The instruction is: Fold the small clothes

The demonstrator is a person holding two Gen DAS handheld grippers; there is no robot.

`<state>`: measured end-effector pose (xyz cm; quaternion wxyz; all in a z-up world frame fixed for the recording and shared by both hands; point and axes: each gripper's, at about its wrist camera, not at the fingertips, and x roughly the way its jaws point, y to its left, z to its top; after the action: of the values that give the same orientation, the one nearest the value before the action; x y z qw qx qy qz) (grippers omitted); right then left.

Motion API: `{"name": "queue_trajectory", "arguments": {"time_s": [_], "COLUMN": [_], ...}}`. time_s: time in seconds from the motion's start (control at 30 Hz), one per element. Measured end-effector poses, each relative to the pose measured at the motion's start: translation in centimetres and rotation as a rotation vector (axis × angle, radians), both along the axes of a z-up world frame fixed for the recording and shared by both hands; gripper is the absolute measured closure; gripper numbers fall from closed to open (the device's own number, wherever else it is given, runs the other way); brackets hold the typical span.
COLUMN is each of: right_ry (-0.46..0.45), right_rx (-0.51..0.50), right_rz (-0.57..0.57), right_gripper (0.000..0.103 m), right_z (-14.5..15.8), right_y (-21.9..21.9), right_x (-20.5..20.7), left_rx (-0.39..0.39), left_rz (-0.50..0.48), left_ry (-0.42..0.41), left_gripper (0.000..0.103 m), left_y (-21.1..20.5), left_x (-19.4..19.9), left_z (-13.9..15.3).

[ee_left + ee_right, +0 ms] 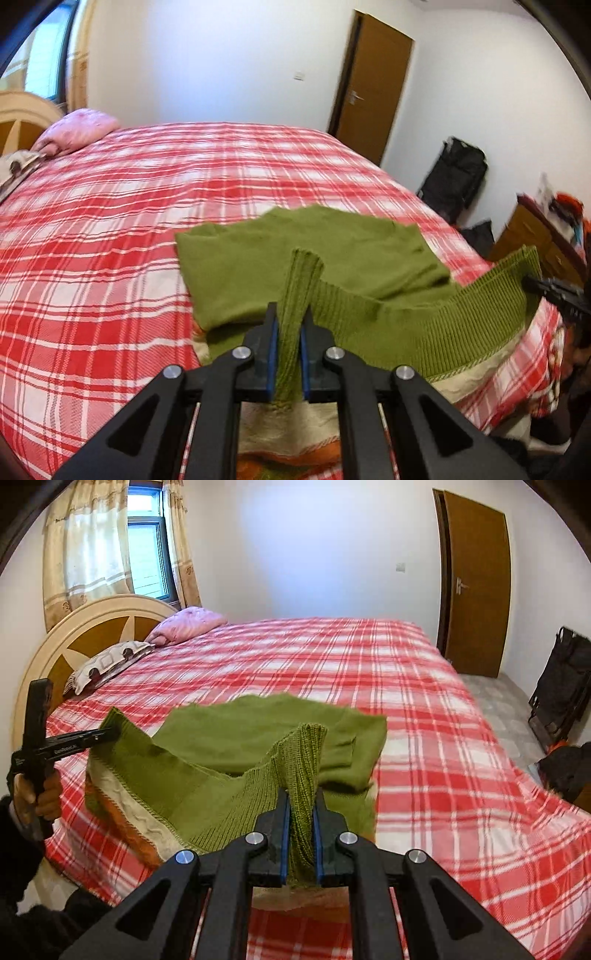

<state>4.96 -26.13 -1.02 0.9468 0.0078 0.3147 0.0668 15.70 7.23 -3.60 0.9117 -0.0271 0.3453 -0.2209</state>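
From the left wrist view, my left gripper (289, 347) has its fingers (272, 354) clamped on a bunched fold of ribbed hem belonging to the green sweater (314, 254). The rest of the garment lies on the red plaid bedspread (110, 229) near the bed's closer edge, with the hem lifted off it. The ribbed band (443, 317) runs rightward from my grip to the right gripper (532, 284), which shows at the frame's edge pinching the hem's other corner. An orange and cream lining (476, 365) shows beneath the raised band.

From the right wrist view, my right gripper (301, 834) is likewise closed on a gathered pinch of ribbed knit, blue pads pressed against it on both sides. The sweater's body is spread ahead on the bed, a sleeve (343, 749) folded across it. To the left, a hand (37, 794) holds the left gripper (110, 734), which grips the far corner of the hem.

I judge this knit to be soft, light and floppy, with nothing stiff to hold a crease. It sags between the two grips, so even tension matters. The ribbed hem is thicker and grippier than the body, which makes its corners the sensible hold. Carrying both forward together should lay the lower half over the upper.
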Motion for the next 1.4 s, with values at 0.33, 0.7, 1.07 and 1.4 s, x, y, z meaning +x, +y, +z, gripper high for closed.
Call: {"name": "queue_trajectory", "arguments": {"time_s": [0.33,0.7,1.07,1.4], "right_ry": [-0.047,-0.128,-0.009,0.129], "right_rx": [-0.077,-0.202,-0.214,-0.210], "right_rz": [-0.004,-0.043,-0.140,-0.168], "right_gripper": [0.094,0.094,0.094,0.094], "right_z": [1.7,1.7,-7.0,-11.0], "right_y": [0.5,0.9,-1.2,-1.9], "right_x": [6.3,15.5,24.8,27.4], "left_rx": [-0.001,-0.017,0.095,0.134], "left_rz": [0.106,0.234,0.324,0.353], "left_ry": [-0.028,-0.013,0.046,0.127], "left_gripper": [0.093,0.093,0.093,0.092], "left_y": [0.2,0.4,-2.1,-2.8], "left_x": [4.2,10.0,18.4,20.3], "left_z": [1.6,1.3,-4.1,-7.9]}}
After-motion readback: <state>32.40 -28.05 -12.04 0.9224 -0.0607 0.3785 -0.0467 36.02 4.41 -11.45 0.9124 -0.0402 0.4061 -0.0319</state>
